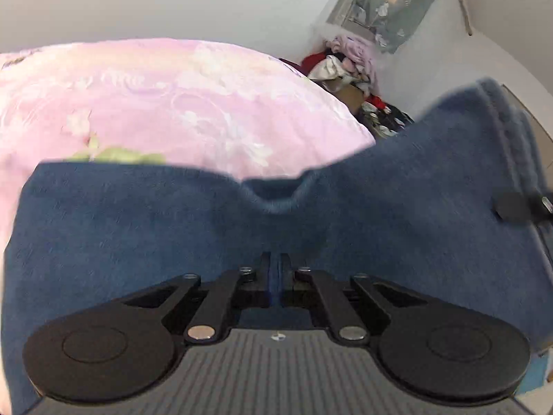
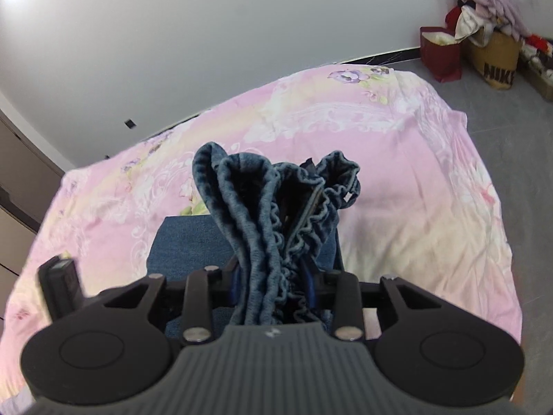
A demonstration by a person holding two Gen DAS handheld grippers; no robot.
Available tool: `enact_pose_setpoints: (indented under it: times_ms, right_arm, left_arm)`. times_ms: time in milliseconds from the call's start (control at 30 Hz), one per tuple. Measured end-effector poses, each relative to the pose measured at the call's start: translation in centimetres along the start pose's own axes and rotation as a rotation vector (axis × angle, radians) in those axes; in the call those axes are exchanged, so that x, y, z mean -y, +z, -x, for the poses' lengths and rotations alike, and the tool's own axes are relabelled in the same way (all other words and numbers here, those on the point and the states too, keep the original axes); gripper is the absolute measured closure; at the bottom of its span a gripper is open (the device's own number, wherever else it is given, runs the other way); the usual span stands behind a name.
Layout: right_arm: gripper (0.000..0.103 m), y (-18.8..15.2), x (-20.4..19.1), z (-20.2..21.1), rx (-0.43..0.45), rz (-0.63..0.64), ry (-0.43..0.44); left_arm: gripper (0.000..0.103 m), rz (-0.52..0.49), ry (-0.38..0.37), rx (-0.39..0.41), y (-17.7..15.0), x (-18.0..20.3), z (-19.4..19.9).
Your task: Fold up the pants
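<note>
Pants: the blue denim pants [image 2: 276, 214] are up off the bed, stretched between the two grippers, with a flat panel of the same cloth [image 2: 186, 242] hanging below over the bedspread.
Waistband: the gathered elastic waistband [image 2: 293, 242] is bunched into ruffled folds, standing up in loops just in front of the right gripper's fingers.
Right gripper: the right gripper [image 2: 273, 287] is partly closed and clamped on that thick bundle of waistband, cloth filling the gap between its fingers.
Left gripper: the left gripper [image 1: 275, 269] is pinched almost fully together, with a thin blue edge of the pants [image 1: 207, 228] caught between its fingers.
Spread of cloth: in the left wrist view the denim fans wide across the lower frame and rises to the right, where a seamed edge [image 1: 497, 110] runs up. A dark part, seemingly the other gripper, shows at the far right, too blurred to read.
Bed: a pink floral bedspread [image 2: 397, 159] covers the bed beneath the pants, wrinkled at its right edge.
Floor: grey floor [image 2: 501, 103] runs beside the bed.
Beyond: a red bag [image 2: 440, 53] and a tan bag [image 2: 497, 58] stuffed with clothes stand by the white wall [image 2: 207, 34], and a heap of garments [image 1: 345, 58] is piled in the corner.
</note>
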State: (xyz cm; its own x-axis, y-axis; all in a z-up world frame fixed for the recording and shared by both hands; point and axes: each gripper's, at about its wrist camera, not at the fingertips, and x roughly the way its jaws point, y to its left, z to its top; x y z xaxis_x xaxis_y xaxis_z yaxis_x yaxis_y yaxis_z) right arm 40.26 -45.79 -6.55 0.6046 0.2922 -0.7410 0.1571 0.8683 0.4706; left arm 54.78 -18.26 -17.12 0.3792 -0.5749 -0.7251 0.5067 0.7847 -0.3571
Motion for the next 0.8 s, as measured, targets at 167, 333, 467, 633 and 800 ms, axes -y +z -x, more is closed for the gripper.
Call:
enact_pose_setpoints:
  times_ms: [167, 333, 467, 633, 800]
  right_arm:
    - [0.073, -0.4, 3.3, 0.1, -0.007, -0.036, 0.047]
    - [0.073, -0.2, 4.9, -0.6, -0.015, -0.070, 0.065]
    - [0.073, -0.1, 4.8, -1.0, -0.010, -0.090, 0.063]
    - [0.073, 0.0, 3.4, -0.2, -0.012, -0.090, 0.064]
    - [0.074, 0.5, -0.7, -0.3, -0.002, -0.079, 0.021]
  left_arm:
    - [0.103, 0.031, 0.095, -0.044, 3.2, 1.0, -5.0]
    - [0.103, 0.090, 0.161, -0.102, 3.7, 1.0, -8.2]
    - [0.103, 0.075, 0.180, -0.099, 3.9, 1.6, -8.4]
    - [0.103, 0.016, 0.145, -0.064, 3.0, 0.7, -3.5]
    - [0.103, -0.061, 0.185, -0.046, 0.4, -2.0, 3.5]
